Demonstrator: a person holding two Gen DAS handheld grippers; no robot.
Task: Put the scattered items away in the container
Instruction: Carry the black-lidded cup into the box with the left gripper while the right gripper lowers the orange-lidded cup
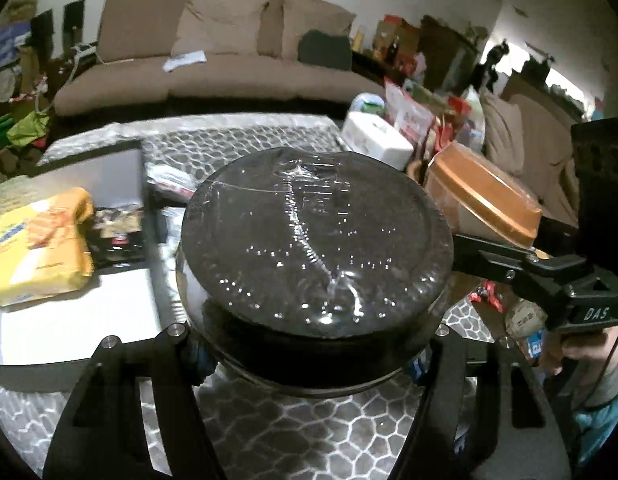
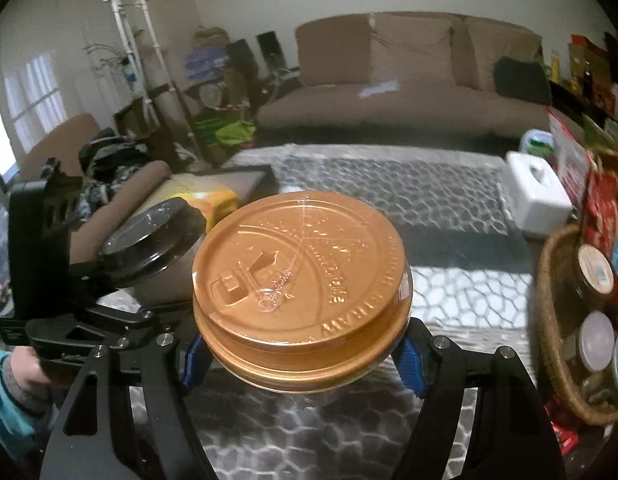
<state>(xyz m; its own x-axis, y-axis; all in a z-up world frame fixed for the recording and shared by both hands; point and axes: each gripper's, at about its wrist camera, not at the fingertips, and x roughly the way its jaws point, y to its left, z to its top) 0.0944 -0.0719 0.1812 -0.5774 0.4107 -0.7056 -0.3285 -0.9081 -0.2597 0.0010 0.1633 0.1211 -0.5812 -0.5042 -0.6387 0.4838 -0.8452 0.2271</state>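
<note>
Sofa (image 2: 421, 80) at back, patterned rug (image 2: 389, 200) below, wicker basket (image 2: 549, 320) with jars at far right. Left gripper (image 1: 309, 344) clamped on black-lid cup (image 1: 315, 240), lid filling the space between its fingers. Right gripper (image 2: 301, 356) clamped on gold-lid cup (image 2: 301, 280), blue pads (image 2: 411, 360) against its sides. Both cups held up off the rug, side by side.

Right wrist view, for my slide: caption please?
Right gripper grips gold-lidded cup above table; wicker basket at right.
</note>
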